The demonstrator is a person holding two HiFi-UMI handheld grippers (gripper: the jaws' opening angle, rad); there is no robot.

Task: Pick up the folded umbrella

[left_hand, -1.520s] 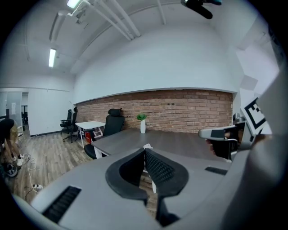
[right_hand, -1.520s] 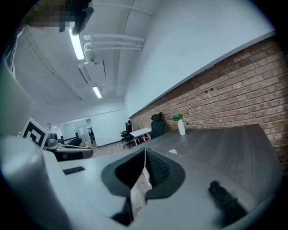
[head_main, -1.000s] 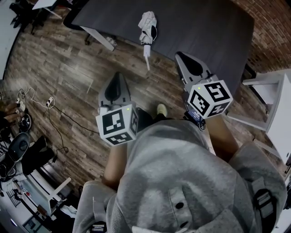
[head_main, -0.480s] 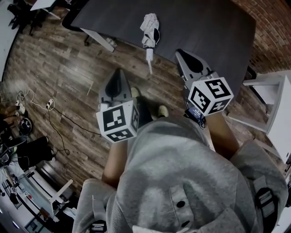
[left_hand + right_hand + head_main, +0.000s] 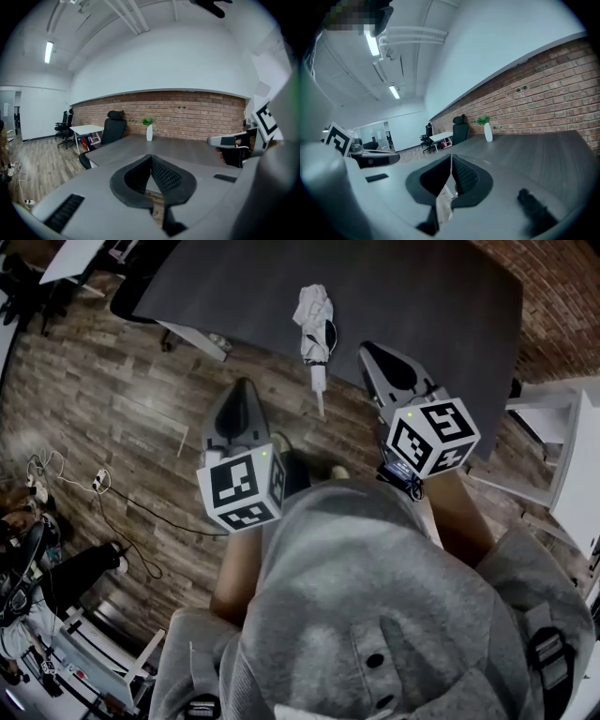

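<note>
The folded umbrella (image 5: 314, 317), white with a dark band, lies on the near edge of the dark grey table (image 5: 431, 296). Its pale handle (image 5: 320, 395) sticks out over the wood floor. My left gripper (image 5: 241, 388) is over the floor, left of the handle and short of the table edge, its jaws shut and empty. My right gripper (image 5: 372, 350) reaches over the table edge just right of the umbrella, also shut with nothing in it. In the left gripper view the jaw tips (image 5: 151, 156) meet; in the right gripper view (image 5: 451, 156) they meet too.
A black office chair (image 5: 114, 129) and a white desk (image 5: 86, 128) stand at the table's far left. A white vase with a plant (image 5: 149, 131) sits at the table's far side by the brick wall. White furniture (image 5: 567, 456) stands at right; cables (image 5: 98, 476) lie on the floor at left.
Both grippers have moved forward toward the table. The table edge and umbrella now sit lower in the head view, nearer the gripper tips. Both jaws stayed shut.
</note>
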